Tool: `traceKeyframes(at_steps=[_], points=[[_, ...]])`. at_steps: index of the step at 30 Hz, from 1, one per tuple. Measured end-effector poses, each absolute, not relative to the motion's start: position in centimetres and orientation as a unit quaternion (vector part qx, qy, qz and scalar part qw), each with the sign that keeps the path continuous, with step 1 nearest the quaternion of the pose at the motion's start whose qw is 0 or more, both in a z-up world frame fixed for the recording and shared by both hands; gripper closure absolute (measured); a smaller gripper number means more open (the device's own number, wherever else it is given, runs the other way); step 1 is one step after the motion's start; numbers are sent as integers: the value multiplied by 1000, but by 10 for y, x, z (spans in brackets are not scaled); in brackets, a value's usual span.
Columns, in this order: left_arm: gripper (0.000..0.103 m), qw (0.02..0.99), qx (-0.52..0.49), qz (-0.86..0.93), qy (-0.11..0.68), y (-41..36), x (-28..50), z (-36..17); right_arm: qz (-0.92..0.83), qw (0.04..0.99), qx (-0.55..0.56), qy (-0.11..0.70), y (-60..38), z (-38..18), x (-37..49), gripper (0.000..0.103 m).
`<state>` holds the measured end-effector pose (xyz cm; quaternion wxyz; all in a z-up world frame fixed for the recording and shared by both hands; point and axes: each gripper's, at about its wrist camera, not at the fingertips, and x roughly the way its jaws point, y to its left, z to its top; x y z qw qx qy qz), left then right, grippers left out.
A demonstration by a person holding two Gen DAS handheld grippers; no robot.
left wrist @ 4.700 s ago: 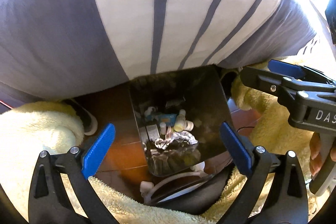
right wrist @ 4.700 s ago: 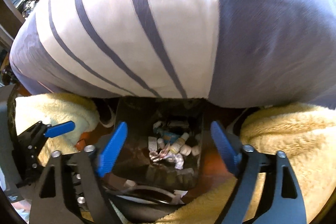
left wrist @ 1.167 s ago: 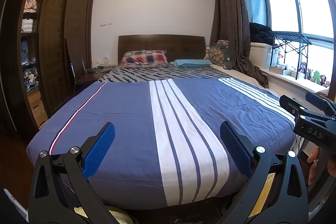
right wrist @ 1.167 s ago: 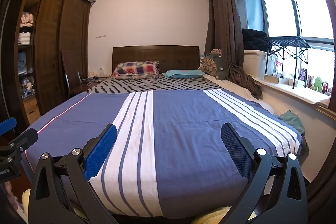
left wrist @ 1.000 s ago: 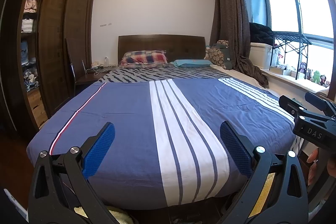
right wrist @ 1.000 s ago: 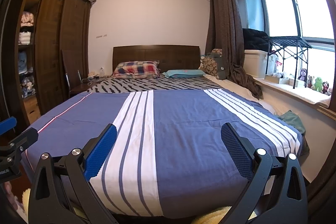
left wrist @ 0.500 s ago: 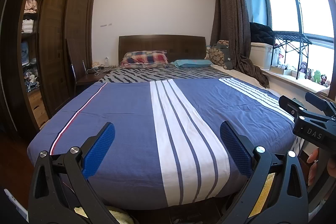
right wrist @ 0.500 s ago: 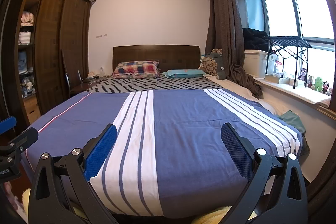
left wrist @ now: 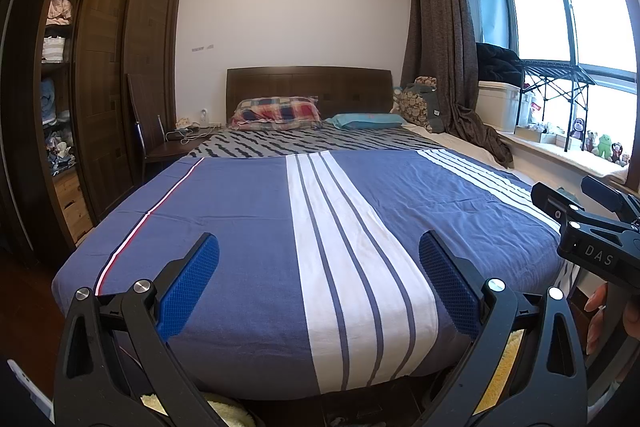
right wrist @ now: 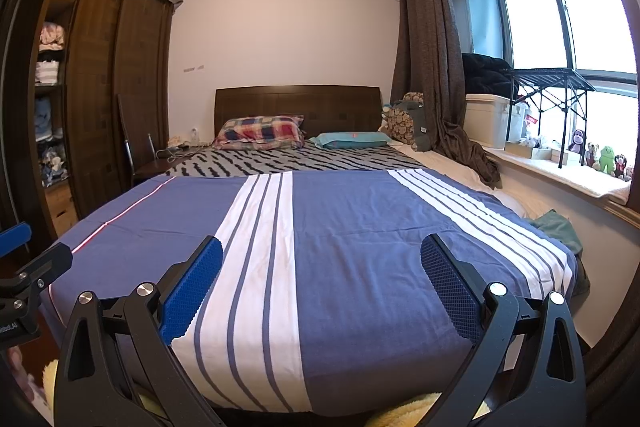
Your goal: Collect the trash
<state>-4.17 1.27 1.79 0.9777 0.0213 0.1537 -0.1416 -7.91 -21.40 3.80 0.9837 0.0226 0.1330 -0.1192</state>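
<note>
Both grippers are raised at the foot of a bed and face along it. My left gripper (left wrist: 319, 263) is open and empty, its blue pads wide apart over the blue and white striped bedspread (left wrist: 320, 219). My right gripper (right wrist: 321, 265) is open and empty too, over the same bedspread (right wrist: 340, 227). The right gripper also shows at the right edge of the left wrist view (left wrist: 588, 223), and the left gripper shows at the left edge of the right wrist view (right wrist: 24, 267). No trash and no bin are in view.
A dark wardrobe (left wrist: 96, 99) with open shelves stands on the left, with a chair (left wrist: 152, 143) beside the bed. Pillows (left wrist: 276, 111) lie at the headboard. A curtain (left wrist: 440, 47), a window sill with toys (left wrist: 600, 147) and a folding table (right wrist: 548, 83) line the right.
4.7 s ago both grippers looked down into a dark bin of trash below the bed's edge. They have since tilted up to face the bed. Over the last second nothing has visibly moved.
</note>
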Motion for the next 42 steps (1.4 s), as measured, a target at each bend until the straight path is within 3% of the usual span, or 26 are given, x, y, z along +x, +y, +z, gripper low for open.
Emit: traceKeyframes(at_steps=[42], points=[[8, 981, 9, -124, 148, 15, -43, 20, -121, 983, 22, 134, -212, 38, -78, 4]])
